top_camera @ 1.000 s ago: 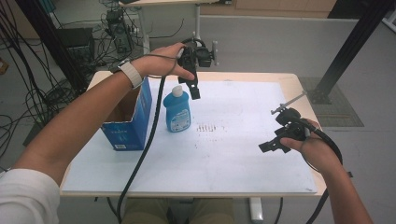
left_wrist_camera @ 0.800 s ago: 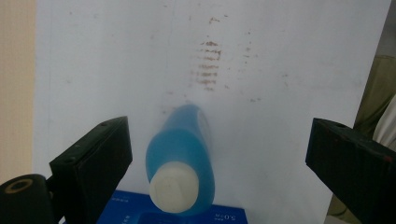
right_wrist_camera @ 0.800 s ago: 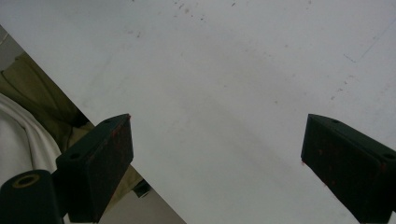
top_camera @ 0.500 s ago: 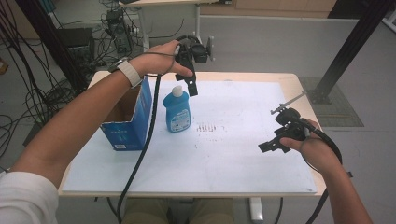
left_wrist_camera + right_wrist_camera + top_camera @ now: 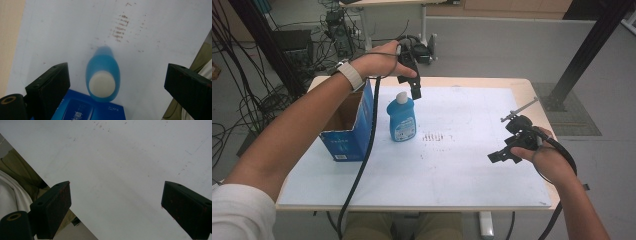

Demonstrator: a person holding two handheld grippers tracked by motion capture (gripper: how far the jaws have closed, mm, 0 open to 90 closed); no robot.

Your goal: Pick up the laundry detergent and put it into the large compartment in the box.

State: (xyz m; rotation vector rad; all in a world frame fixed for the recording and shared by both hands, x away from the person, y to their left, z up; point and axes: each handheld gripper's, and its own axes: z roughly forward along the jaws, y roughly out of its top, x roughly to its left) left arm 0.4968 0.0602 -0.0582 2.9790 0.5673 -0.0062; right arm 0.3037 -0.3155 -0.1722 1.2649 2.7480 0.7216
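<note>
Blue bottle (image 5: 401, 119) upright on white mat (image 5: 462, 165), just beside open blue box (image 5: 349, 135). Left gripper (image 5: 415, 92) above bottle's white cap (image 5: 102, 84), jaws wide apart, clear of it. Right gripper (image 5: 499, 156) low over mat's right part, well apart from bottle, jaws spread, nothing between.

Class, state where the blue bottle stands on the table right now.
In the high view the blue bottle stands upright, left of centre, just right of the blue box, below the left gripper.
</note>
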